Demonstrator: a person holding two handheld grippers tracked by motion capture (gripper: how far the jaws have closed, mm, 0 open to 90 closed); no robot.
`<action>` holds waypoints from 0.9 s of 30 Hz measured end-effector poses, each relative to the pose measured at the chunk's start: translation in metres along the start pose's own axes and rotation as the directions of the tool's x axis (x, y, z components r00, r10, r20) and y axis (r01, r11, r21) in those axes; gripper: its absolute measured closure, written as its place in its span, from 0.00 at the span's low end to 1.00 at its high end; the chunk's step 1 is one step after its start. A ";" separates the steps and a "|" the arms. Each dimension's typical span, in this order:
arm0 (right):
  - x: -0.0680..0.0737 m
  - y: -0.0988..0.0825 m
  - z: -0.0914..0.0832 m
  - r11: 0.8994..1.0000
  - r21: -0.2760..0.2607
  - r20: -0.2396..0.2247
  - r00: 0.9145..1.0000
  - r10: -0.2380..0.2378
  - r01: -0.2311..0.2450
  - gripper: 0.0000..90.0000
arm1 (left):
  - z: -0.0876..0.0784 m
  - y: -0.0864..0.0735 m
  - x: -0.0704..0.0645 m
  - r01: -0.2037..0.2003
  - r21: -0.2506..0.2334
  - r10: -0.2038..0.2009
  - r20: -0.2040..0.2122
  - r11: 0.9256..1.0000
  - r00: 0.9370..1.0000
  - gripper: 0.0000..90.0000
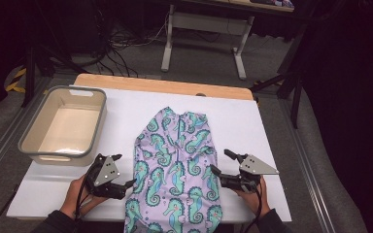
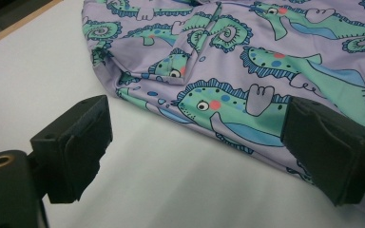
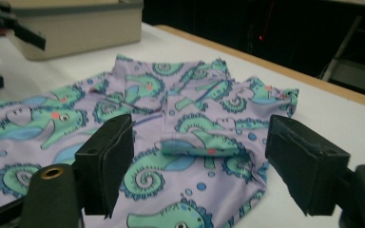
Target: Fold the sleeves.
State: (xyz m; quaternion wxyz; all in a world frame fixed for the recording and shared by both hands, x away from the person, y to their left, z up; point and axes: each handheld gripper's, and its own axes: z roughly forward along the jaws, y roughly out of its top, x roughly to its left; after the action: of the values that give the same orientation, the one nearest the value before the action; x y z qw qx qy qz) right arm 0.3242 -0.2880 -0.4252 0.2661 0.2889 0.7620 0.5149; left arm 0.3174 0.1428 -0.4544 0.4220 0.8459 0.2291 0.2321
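Garment: my seahorse-print cloth [image 1: 177,170] lies flat on the white table [image 1: 252,121].
Left gripper [image 1: 121,171]: wide open, empty, at its left edge.
Right gripper [image 1: 222,162]: wide open, empty, at its right edge.

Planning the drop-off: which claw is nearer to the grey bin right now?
Left. The left claw sits just in front of the grey bin, beside the garment's left edge; the right claw is across the seahorse garment, by its right edge.

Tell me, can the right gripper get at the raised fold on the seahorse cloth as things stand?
Probably yes: the right gripper is open, the raised fold lies just ahead between its jaws, nothing between.
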 end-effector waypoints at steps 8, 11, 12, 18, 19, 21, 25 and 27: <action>0.001 -0.004 -0.003 0.997 0.067 0.021 0.999 -0.030 0.028 0.20 | 0.000 -0.001 0.000 -0.003 0.003 0.003 0.001 1.000 1.000 0.12; 0.001 -0.007 -0.005 0.996 0.085 0.022 0.999 -0.038 0.036 0.19 | 0.000 -0.002 0.000 0.005 -0.002 -0.005 0.002 1.000 1.000 0.12; 0.001 -0.007 -0.005 0.996 0.085 0.022 0.999 -0.038 0.036 0.19 | -0.001 -0.002 0.000 0.007 -0.001 -0.007 0.003 1.000 1.000 0.12; -0.003 -0.012 -0.006 0.995 0.095 0.017 1.000 -0.021 0.020 0.18 | -0.003 -0.005 0.003 0.020 -0.015 -0.020 0.006 1.000 1.000 0.12; -0.003 -0.012 -0.006 0.995 0.095 0.017 1.000 -0.021 0.020 0.18 | -0.004 -0.005 0.003 0.021 -0.019 -0.021 0.005 1.000 1.000 0.12; -0.004 -0.012 -0.006 0.995 0.094 0.014 1.000 -0.021 0.020 0.18 | -0.005 -0.005 0.002 0.022 -0.029 -0.022 0.004 0.999 1.000 0.12; -0.004 -0.010 -0.008 0.997 0.079 0.009 1.000 -0.012 0.011 0.18 | -0.008 -0.005 0.001 0.019 -0.048 -0.019 0.004 0.999 1.000 0.12; -0.005 -0.009 -0.008 0.997 0.073 0.007 1.000 -0.009 0.009 0.18 | -0.010 -0.006 0.001 0.021 -0.056 -0.020 0.006 0.998 1.000 0.11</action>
State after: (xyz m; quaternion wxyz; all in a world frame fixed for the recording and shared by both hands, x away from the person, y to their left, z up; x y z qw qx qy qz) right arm 0.3205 -0.2992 -0.4300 0.2607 0.2970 0.7804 0.4847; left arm 0.3111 0.1525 -0.4536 0.4486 0.8320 0.2300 0.2316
